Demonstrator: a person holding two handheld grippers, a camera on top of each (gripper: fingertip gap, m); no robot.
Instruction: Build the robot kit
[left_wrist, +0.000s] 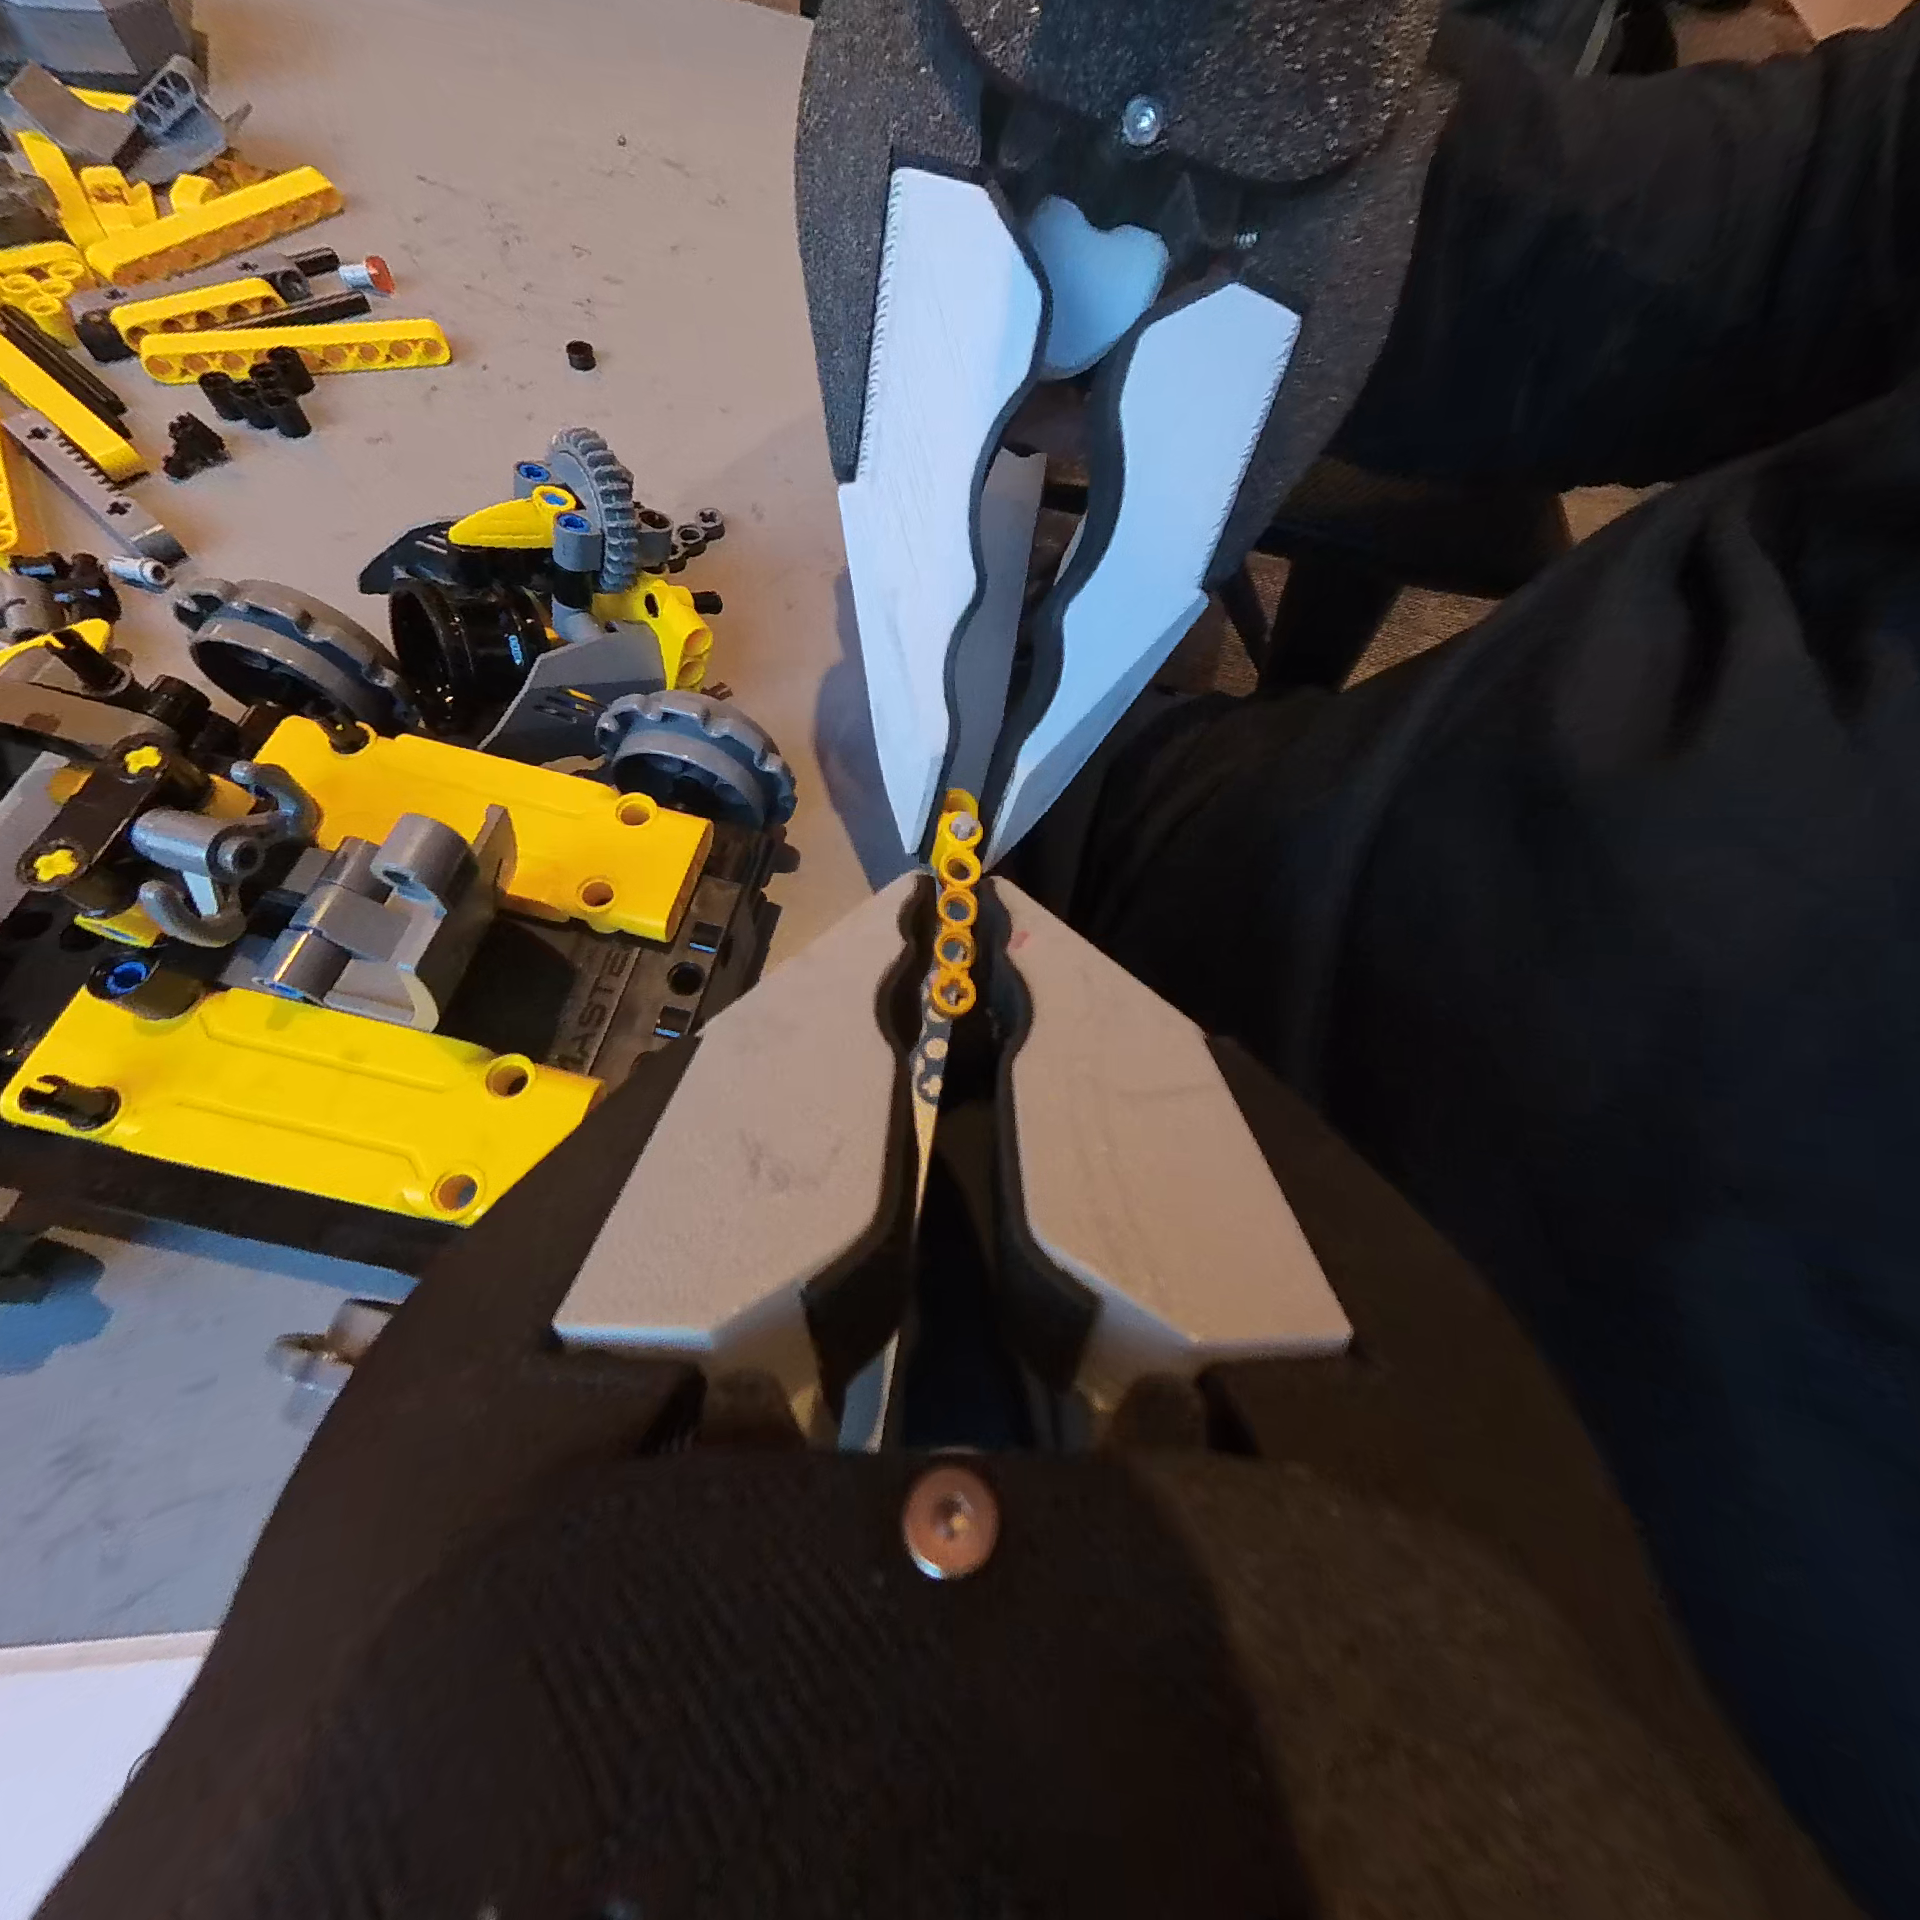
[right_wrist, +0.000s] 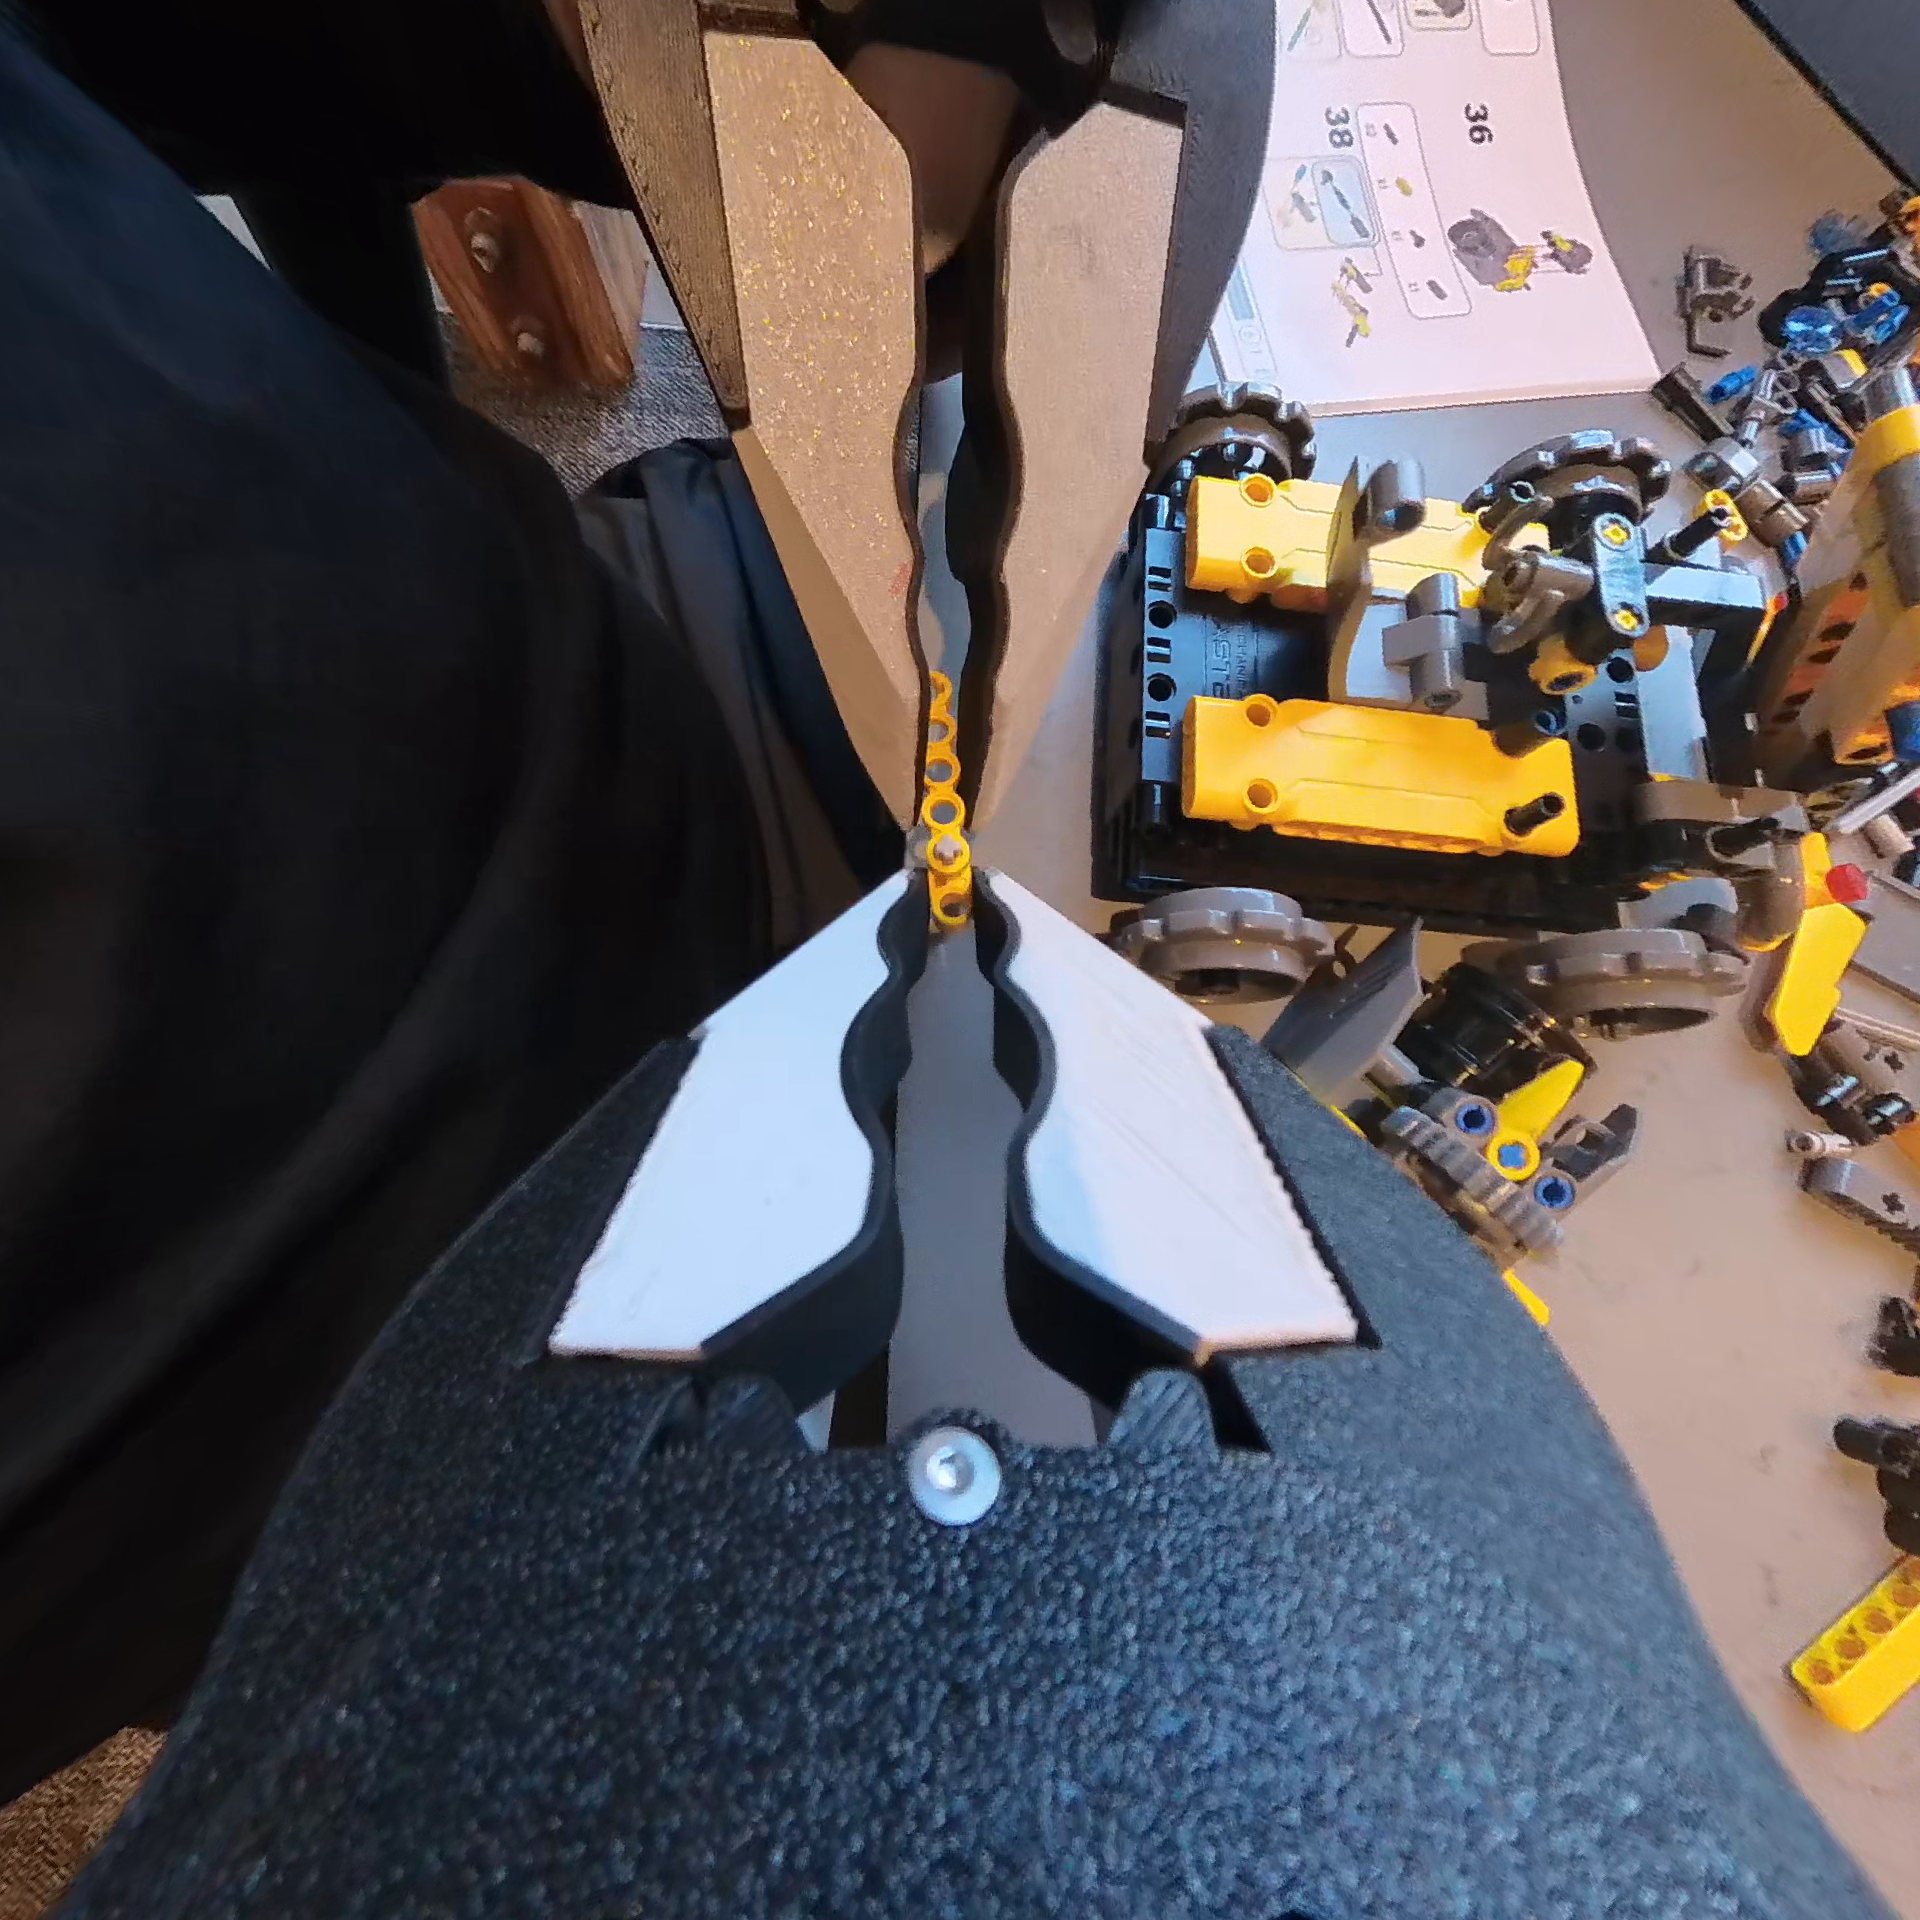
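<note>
A thin yellow beam with holes (left_wrist: 954, 940) is held in the air between both grippers, off the table's edge and over a person's dark clothing. My left gripper (left_wrist: 951, 883), with grey fingers, is shut along the beam's length. My right gripper (left_wrist: 958, 847), with white fingers, comes from the opposite side and is shut on the beam's far end, where a small grey pin (left_wrist: 968, 828) sits in a hole. In the right wrist view the right gripper (right_wrist: 948, 883) pinches the end of the beam (right_wrist: 941, 774), the pin (right_wrist: 945, 850) shows just past its tips, and the left gripper (right_wrist: 943, 821) faces it.
A yellow and black wheeled model (left_wrist: 364, 935) stands on the grey table (left_wrist: 582, 208), also in the right wrist view (right_wrist: 1351, 748). A gear sub-assembly (left_wrist: 582, 582) lies beside it. Loose yellow beams and black pins (left_wrist: 239, 332) lie farther back. An instruction booklet (right_wrist: 1434, 208) lies on the table.
</note>
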